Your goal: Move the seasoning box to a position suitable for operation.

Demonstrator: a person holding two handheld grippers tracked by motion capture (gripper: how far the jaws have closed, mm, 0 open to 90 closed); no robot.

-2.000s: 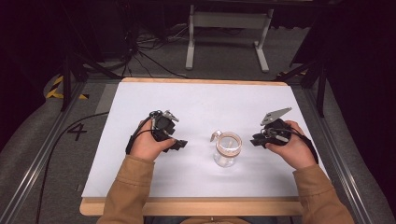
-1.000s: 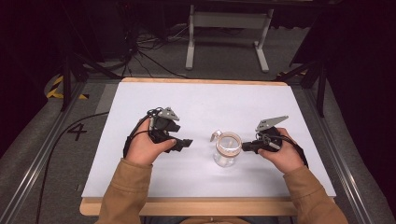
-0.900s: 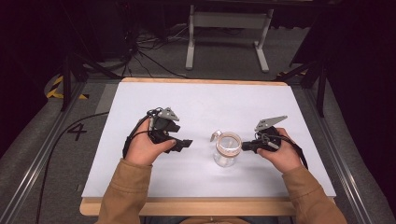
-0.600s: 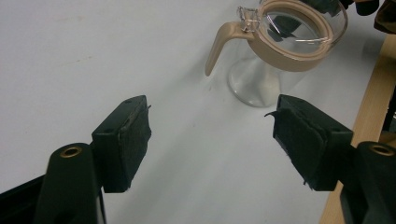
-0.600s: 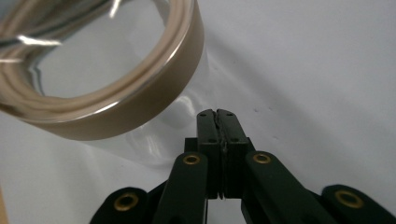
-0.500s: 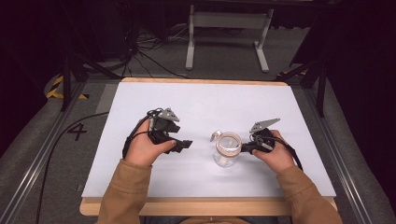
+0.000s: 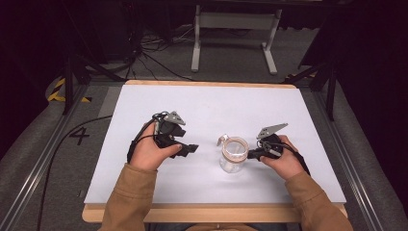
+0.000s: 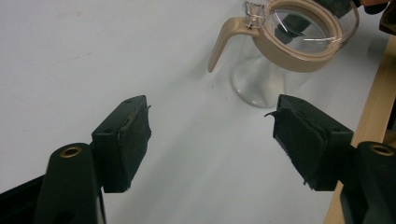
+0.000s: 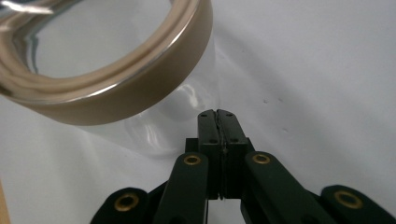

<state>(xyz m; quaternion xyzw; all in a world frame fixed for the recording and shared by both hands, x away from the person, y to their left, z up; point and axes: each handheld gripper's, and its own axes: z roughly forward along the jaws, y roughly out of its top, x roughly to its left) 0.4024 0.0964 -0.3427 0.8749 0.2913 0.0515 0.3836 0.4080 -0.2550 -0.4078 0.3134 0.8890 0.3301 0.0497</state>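
On my left, my left gripper (image 7: 190, 148) hovers over the white worktop (image 7: 144, 173) with its fingers (image 8: 123, 140) spread wide and nothing between them, aimed at the glass jar (image 7: 234, 154), which stands upright near the middle, a little toward my right hand. It is some way short of the glass, so any sudden lunge from here could clip the tan handle (image 8: 226, 39) and spin the jar. The tan rim (image 9: 140, 88) sits high on a clear body, so I judge it top-heavy. On my right, my right gripper (image 9: 218, 116) has its fingers pressed together, holding nothing, with the tips just beside the jar's wall; I cannot tell whether they touch. If I push on, closed like this, I'd shove or topple the jar leftward rather than grasp it, and glass slides easily.
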